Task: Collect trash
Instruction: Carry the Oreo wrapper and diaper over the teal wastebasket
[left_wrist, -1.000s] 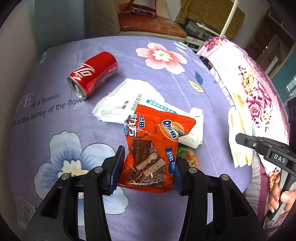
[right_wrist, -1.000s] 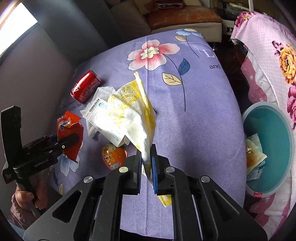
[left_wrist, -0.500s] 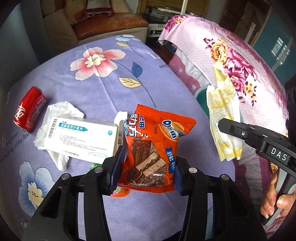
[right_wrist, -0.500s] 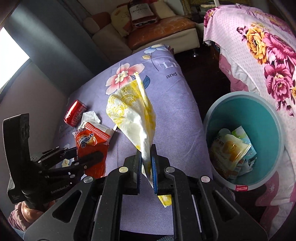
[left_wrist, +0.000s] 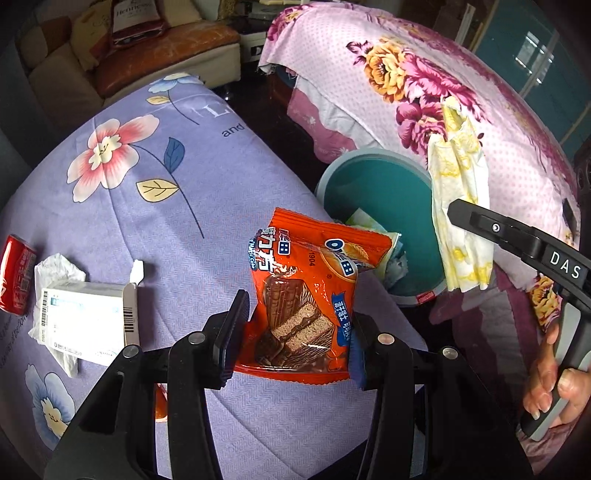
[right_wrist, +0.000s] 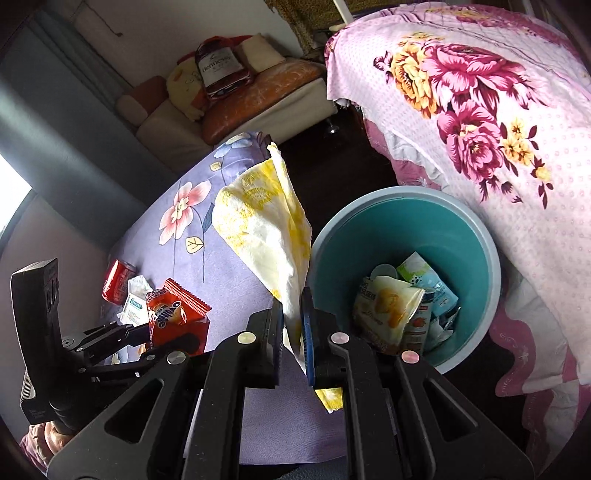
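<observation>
My left gripper (left_wrist: 293, 339) is shut on an orange snack wrapper (left_wrist: 310, 291), held up over the right edge of the purple table, just left of the teal bin (left_wrist: 373, 177). The same wrapper (right_wrist: 173, 314) shows in the right wrist view. My right gripper (right_wrist: 293, 325) is shut on a yellow-and-white crumpled napkin (right_wrist: 266, 229), which stands up beside the teal bin (right_wrist: 461, 240). In the left wrist view that napkin (left_wrist: 461, 206) hangs over the bin's right rim. Several wrappers (right_wrist: 391, 306) lie inside the bin.
A red can (left_wrist: 14, 277), a white box (left_wrist: 85, 321) on crumpled paper and a small orange item (left_wrist: 160, 402) lie on the flowered purple table (left_wrist: 177, 184). A pink flowered cloth (right_wrist: 498, 129) covers furniture behind the bin. A sofa (right_wrist: 240, 107) stands beyond.
Both grippers have swung right from over the table toward the teal bin, each keeping its hold. The bin now shows in both views, and the can and box have slid to the left.
</observation>
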